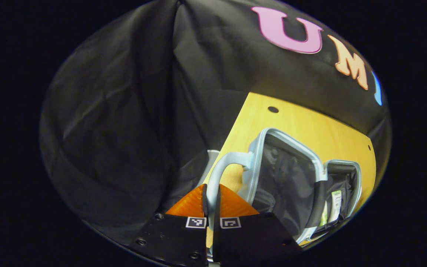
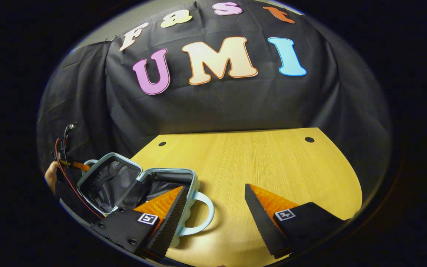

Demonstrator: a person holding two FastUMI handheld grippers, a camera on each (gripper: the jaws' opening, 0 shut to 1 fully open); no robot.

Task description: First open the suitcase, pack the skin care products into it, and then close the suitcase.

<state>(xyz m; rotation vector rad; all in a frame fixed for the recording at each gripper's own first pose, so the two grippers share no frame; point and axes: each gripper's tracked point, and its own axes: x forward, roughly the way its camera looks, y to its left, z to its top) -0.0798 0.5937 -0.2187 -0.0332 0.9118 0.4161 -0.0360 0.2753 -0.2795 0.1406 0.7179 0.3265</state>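
Left tool grips suitcase handle, case stands open on table

In the left gripper view, the left tool (image 1: 212,202) is clenched on the pale blue handle (image 1: 224,167) of the suitcase (image 1: 291,185); both fingers press the thin loop at 6 o'clock. Beyond it, toward 3 o'clock, the suitcase's lid is raised, showing dark lining. Skin care products (image 1: 334,207) with pale labels lie in the far half at 4 o'clock. The wooden table (image 1: 310,126) stretches behind toward 1 o'clock.

In the right gripper view, the right tool (image 2: 213,211) is released, its fingers spread wide over bare table (image 2: 265,163). Its one finger at 7 o'clock overlaps the suitcase (image 2: 139,185), whose second handle (image 2: 202,215) rests on the wood at 6 o'clock. At 9 o'clock a hand (image 2: 51,174) holds the left tool (image 2: 74,165) at the raised lid.
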